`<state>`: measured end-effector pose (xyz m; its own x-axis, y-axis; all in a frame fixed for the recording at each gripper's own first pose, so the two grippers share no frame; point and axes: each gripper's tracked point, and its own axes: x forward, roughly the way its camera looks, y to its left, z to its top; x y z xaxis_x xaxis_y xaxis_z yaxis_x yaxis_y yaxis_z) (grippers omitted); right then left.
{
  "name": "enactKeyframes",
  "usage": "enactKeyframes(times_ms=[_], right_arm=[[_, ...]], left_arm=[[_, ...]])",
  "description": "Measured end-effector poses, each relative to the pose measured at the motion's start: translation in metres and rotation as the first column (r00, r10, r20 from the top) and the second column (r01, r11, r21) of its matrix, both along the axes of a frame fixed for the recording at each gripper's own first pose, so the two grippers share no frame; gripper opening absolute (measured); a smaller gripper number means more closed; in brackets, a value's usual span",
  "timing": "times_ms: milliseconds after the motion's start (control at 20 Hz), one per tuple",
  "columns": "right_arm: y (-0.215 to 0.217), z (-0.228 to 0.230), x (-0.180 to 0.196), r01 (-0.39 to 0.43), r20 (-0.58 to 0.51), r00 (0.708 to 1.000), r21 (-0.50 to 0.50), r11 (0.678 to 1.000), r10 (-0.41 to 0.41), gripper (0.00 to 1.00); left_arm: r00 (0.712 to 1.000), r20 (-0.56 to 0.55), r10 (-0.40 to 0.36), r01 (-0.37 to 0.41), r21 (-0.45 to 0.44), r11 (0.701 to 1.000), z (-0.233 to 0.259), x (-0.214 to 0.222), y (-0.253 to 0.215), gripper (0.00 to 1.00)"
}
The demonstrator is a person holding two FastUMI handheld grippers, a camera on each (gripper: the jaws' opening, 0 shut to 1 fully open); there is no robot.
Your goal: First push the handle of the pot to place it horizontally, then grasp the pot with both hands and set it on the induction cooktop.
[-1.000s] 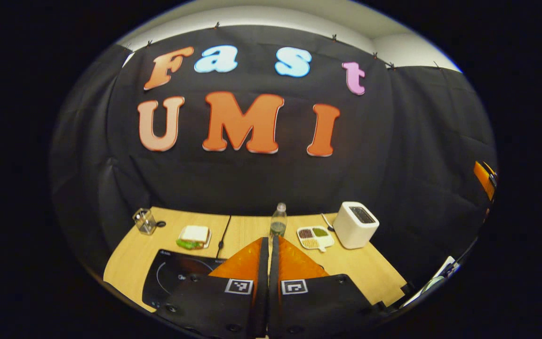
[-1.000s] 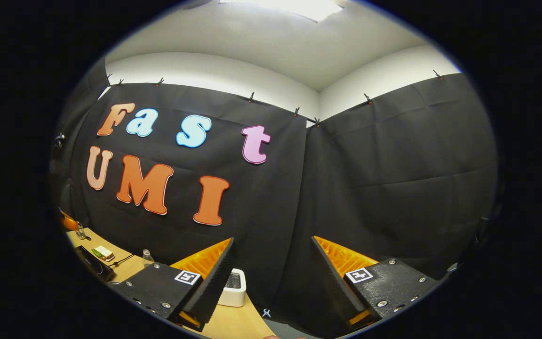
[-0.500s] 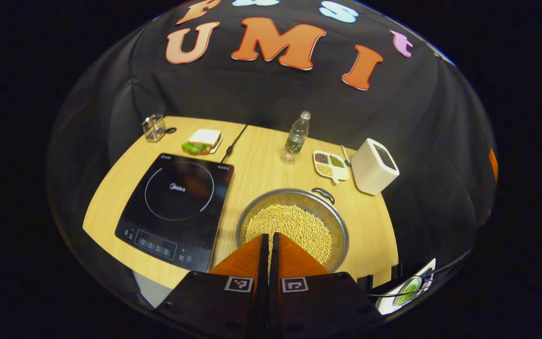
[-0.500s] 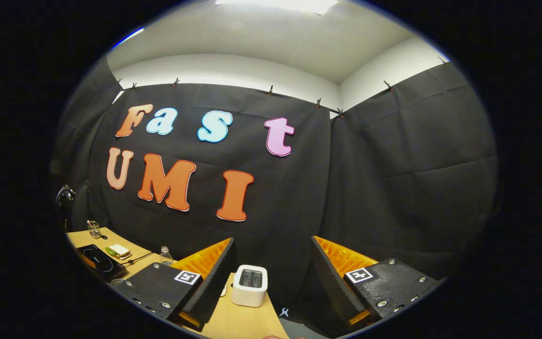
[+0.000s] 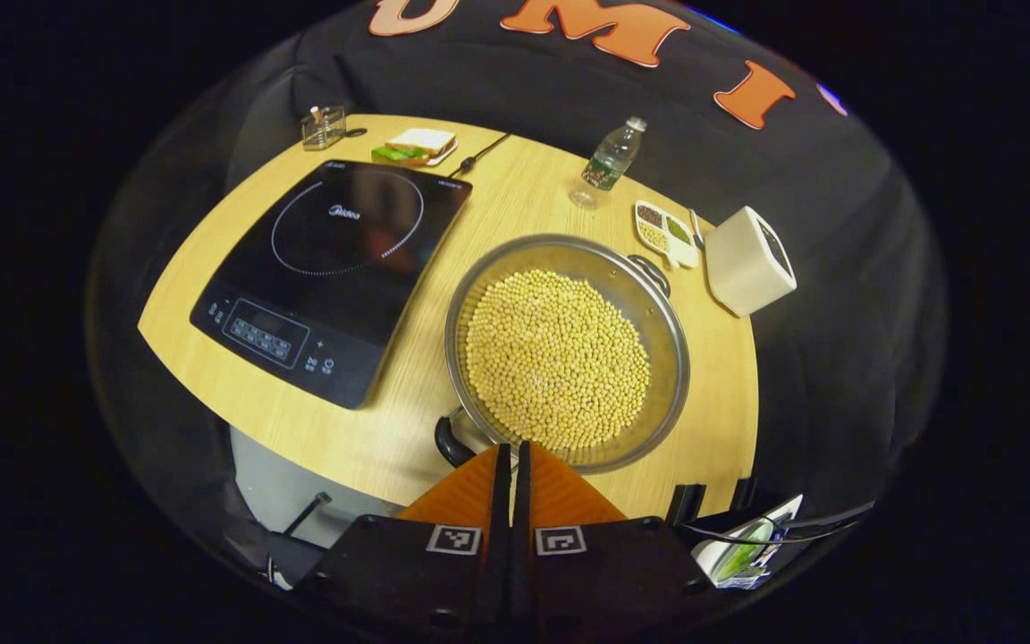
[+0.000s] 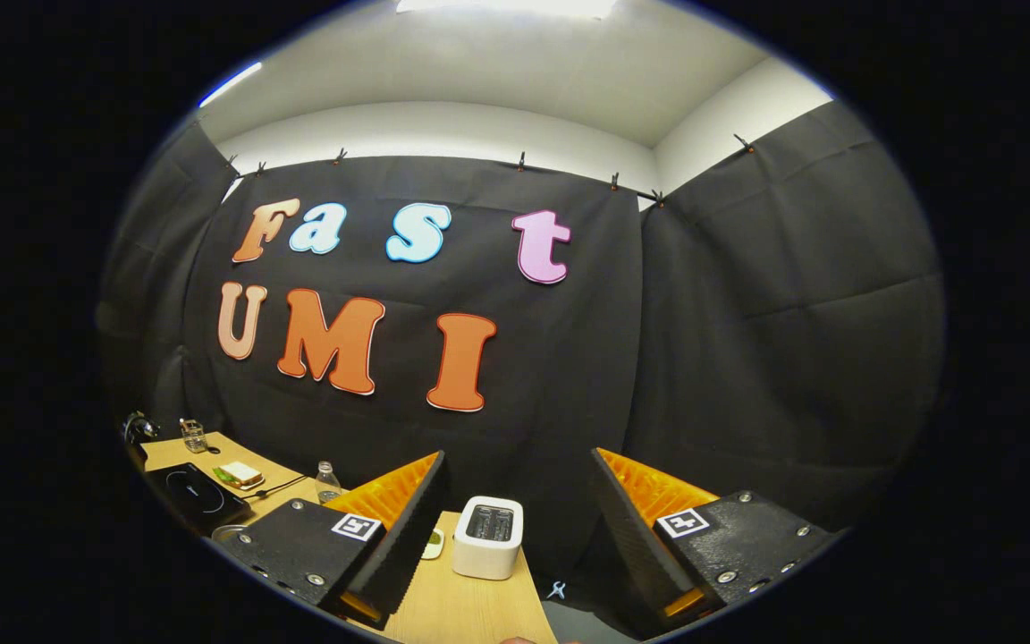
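Still diagonal, pot (image 5: 569,358) handles near-left (image 5: 451,440) and far-right (image 5: 651,270)

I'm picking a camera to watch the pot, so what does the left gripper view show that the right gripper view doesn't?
Left gripper view's own: the beans filling the pot, its two handles, the shut left gripper. Right gripper view's own: the ceiling, the open right gripper. Shared: cooktop, sandwich, bottle, toaster, wooden table.
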<state>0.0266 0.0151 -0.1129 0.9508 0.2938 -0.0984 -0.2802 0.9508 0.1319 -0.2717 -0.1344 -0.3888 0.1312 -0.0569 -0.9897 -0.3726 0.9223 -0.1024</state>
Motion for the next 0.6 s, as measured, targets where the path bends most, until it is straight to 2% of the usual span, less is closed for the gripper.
enactKeyframes(times_ms=[300, 450, 600], right_arm=[[-0.016, -0.022, 0.004, 0.048, -0.046, 0.998, -0.011, 0.999, -0.048, 0.96], [-0.014, -0.028, 0.000, 0.055, -0.074, 0.996, -0.012, 0.998, -0.056, 0.96], [-0.019, -0.024, 0.000, 0.066, -0.056, 0.996, -0.044, 0.997, -0.069, 0.96]], left_arm=[[0.982, -0.188, 0.012, -0.026, -0.072, 0.997, -0.030, -0.039, -0.026, 0.08], [0.963, -0.263, 0.050, -0.086, -0.129, 0.988, -0.041, -0.050, -0.040, 0.08], [0.948, -0.310, 0.074, -0.123, -0.141, 0.982, -0.054, -0.055, -0.044, 0.08]])
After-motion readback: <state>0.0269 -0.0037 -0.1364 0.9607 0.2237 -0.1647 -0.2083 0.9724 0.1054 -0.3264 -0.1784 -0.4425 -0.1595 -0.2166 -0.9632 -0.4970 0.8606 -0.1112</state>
